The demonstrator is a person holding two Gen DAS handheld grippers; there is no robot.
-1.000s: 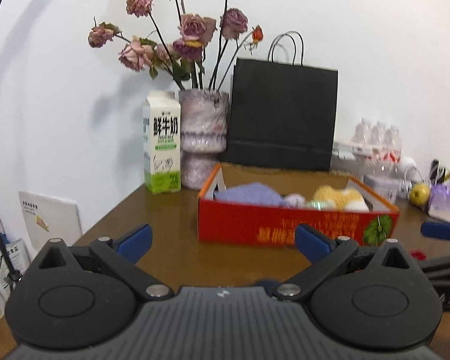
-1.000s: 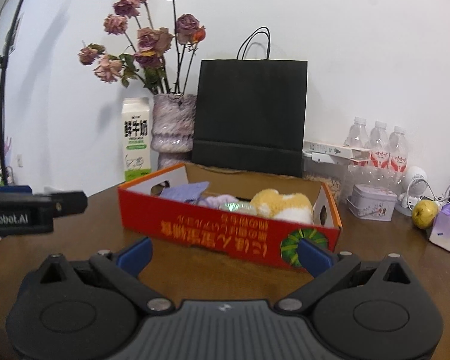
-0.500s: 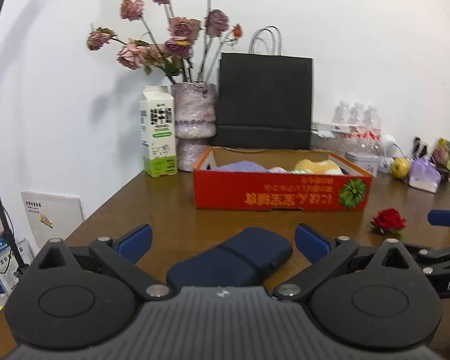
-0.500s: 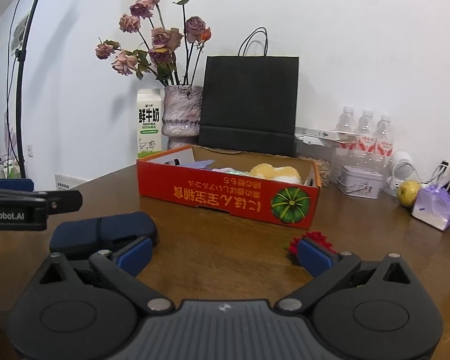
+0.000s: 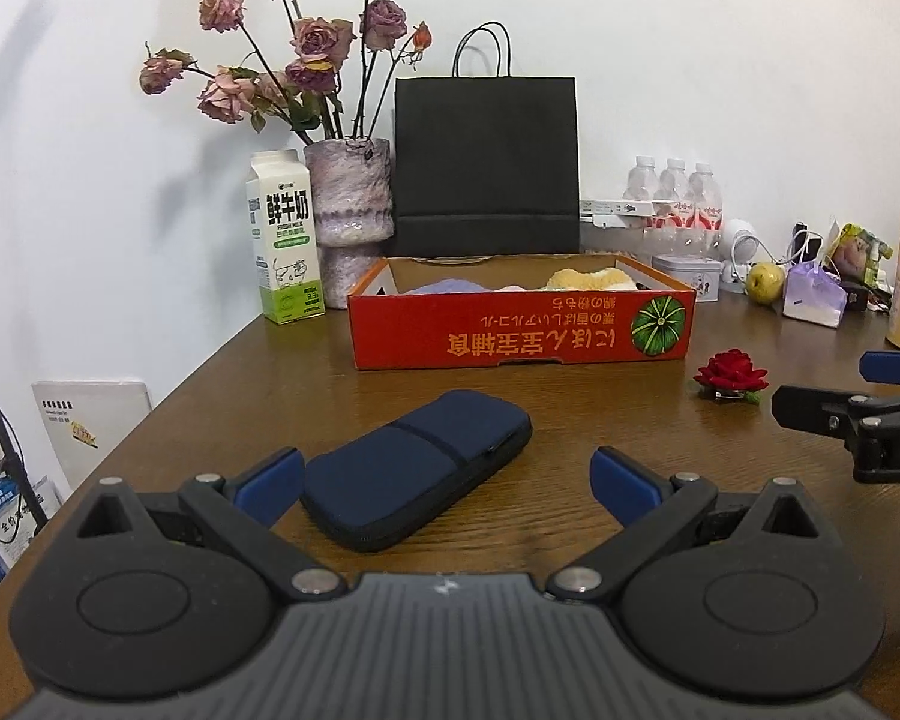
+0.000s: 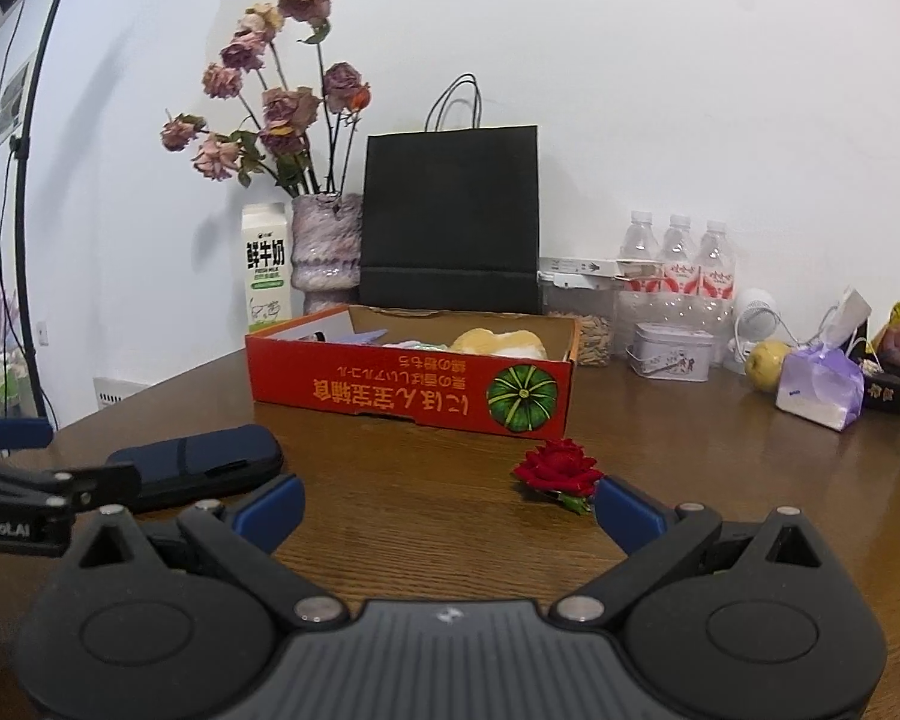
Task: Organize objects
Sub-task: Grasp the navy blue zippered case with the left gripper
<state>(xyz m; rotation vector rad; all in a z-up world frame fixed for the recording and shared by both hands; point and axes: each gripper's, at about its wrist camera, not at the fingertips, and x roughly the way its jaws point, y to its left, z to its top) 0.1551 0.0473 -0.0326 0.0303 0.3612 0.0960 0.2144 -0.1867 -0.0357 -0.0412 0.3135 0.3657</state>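
A navy zip pouch lies flat on the brown table, just ahead of my left gripper, which is open and empty with the pouch's near end between its blue fingertips. The pouch also shows at the left of the right wrist view. A small red rose clip lies on the table in front of my right gripper, close to its right fingertip; that gripper is open and empty. Behind both stands a red cardboard box holding soft purple and yellow items.
At the back wall stand a milk carton, a vase of dried roses, a black paper bag, water bottles, a tin, a yellow fruit and a purple packet. The table's left edge drops off near the carton.
Both grippers have pulled back from the box and lowered. The pouch and the rose clip, out of sight a second ago, now lie in front of the fingers.
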